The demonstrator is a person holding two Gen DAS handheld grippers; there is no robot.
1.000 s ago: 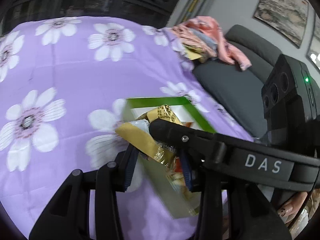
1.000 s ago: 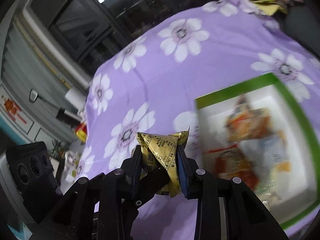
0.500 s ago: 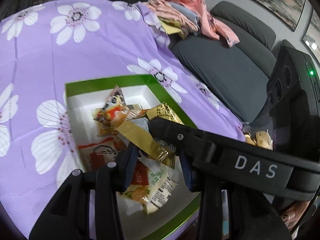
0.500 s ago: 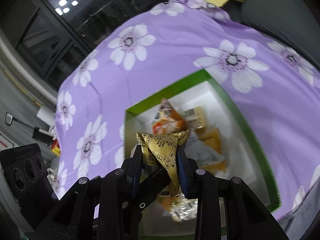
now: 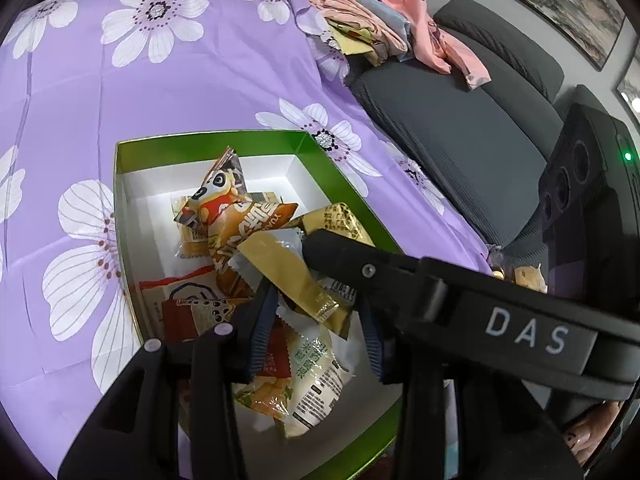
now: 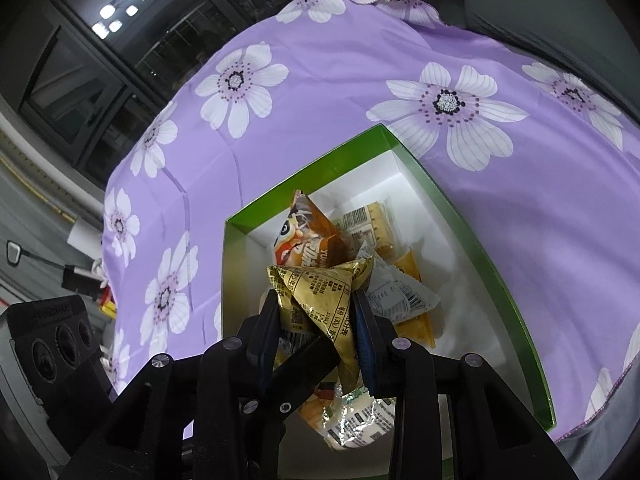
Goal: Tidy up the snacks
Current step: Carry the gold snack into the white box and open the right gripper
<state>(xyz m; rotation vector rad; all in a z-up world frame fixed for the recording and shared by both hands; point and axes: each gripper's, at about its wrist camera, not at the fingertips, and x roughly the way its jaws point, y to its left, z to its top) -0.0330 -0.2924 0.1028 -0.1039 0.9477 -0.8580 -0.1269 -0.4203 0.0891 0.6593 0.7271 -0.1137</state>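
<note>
Left wrist view, from its left edge inward: a purple cloth printed with white flowers (image 5: 168,92) covers the bench, and on it sits a shallow green-rimmed cardboard box with a white inside (image 5: 124,216). Snack packets lie heaped in the box — an orange packet with a panda cartoon (image 5: 224,204) on top near the far end, a red-and-white packet (image 5: 180,300) against the left wall, and a pale packet with green print (image 5: 316,376) at the near end. Over that heap the left tool (image 5: 314,316) is clamped on a long gold foil sachet (image 5: 288,276), which sticks out up and to the left from between the blue pads. Crossing in front from the right is the other tool's black finger, marked "DAS", carrying a gold wrapper with dark print. Further right stands a dark grey sofa (image 5: 460,128) with a pile of pink and yellow cloths (image 5: 380,32) at its far end, and a framed picture (image 5: 568,4) hangs on the wall.

Right wrist view, left to right: dark glazed doors (image 6: 100,72), then the same flowered cloth, then the box. The right tool (image 6: 316,328) hangs over the box's near half, pressed tight on a crumpled gold foil packet with black print (image 6: 316,292) — the packet is held above the other snacks, not lying among them.
</note>
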